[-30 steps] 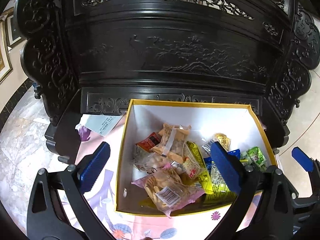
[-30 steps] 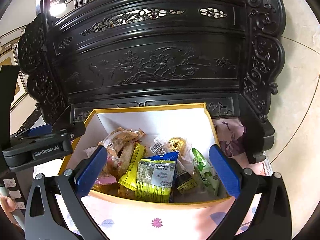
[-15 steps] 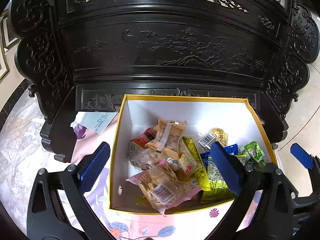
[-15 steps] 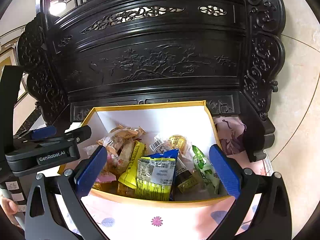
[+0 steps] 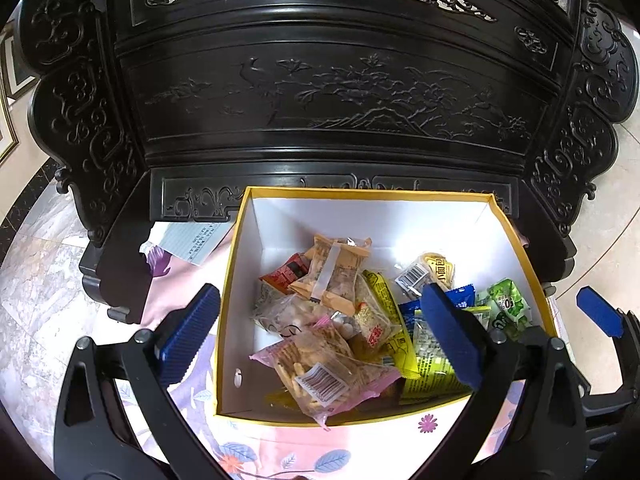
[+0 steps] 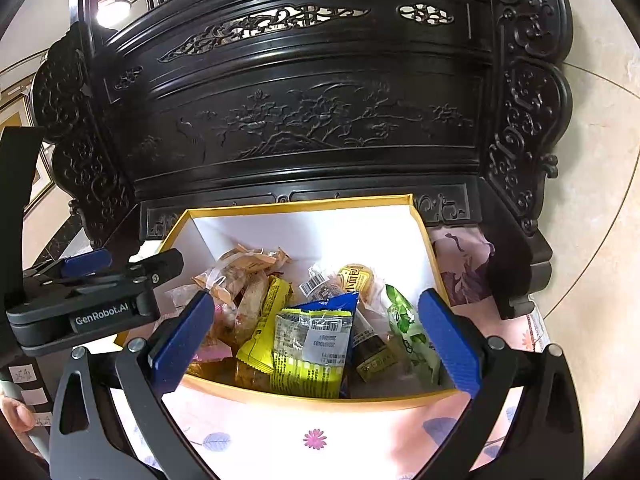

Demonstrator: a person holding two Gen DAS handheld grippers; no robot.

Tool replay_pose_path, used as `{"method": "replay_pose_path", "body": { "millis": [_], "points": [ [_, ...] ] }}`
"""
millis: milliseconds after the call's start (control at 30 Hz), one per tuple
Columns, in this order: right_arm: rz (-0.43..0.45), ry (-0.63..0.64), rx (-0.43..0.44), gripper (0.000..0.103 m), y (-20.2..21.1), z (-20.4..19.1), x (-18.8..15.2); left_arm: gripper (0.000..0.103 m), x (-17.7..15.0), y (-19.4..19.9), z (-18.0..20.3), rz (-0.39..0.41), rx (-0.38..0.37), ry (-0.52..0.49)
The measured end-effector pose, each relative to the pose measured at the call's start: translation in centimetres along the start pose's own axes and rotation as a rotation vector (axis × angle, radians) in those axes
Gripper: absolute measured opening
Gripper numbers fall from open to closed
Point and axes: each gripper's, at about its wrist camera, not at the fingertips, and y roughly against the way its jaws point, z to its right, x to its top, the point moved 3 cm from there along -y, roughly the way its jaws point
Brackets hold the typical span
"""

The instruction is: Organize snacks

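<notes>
A yellow-rimmed white box [image 5: 248,264] [image 6: 312,236] sits on a pink flowered cloth and holds several snack packets. Among them are a pink biscuit packet [image 5: 324,372], a tan packet [image 5: 336,272], a green packet [image 5: 506,308] [image 6: 412,332] and a yellow-and-silver packet [image 6: 310,354]. My left gripper [image 5: 320,340] hangs open above the box's near side, nothing between its fingers. My right gripper [image 6: 316,340] is open too, over the front rim, empty. The left gripper's body [image 6: 92,304] shows at the left of the right wrist view.
A dark carved wooden chair back [image 5: 328,92] [image 6: 312,120] rises right behind the box. A printed paper slip [image 5: 188,240] lies on the cloth left of the box. Marble floor [image 5: 32,272] lies beyond the seat edges. A hand [image 6: 16,416] shows at lower left.
Both grippers stay open and empty. The left wrist view has drifted a little, so the box sits lower and more centred. The left gripper's body has risen slightly in the right wrist view.
</notes>
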Motion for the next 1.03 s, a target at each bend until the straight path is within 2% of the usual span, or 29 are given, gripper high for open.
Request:
{"method": "replay_pose_path", "body": {
  "millis": [400, 667, 1033],
  "points": [
    [-0.008, 0.004, 0.006, 0.102, -0.27, -0.27, -0.39, 0.101, -0.22, -0.14, 0.17, -0.004, -0.008, -0.007],
    [-0.010, 0.003, 0.009, 0.102, -0.35, -0.34, -0.59, 0.101, -0.21, 0.14, 0.26, 0.016, 0.026, -0.017],
    [-0.009, 0.005, 0.009, 0.102, -0.34, -0.43, -0.56, 0.101, -0.37, -0.25, -0.29, -0.006, -0.021, 0.039]
  ]
}}
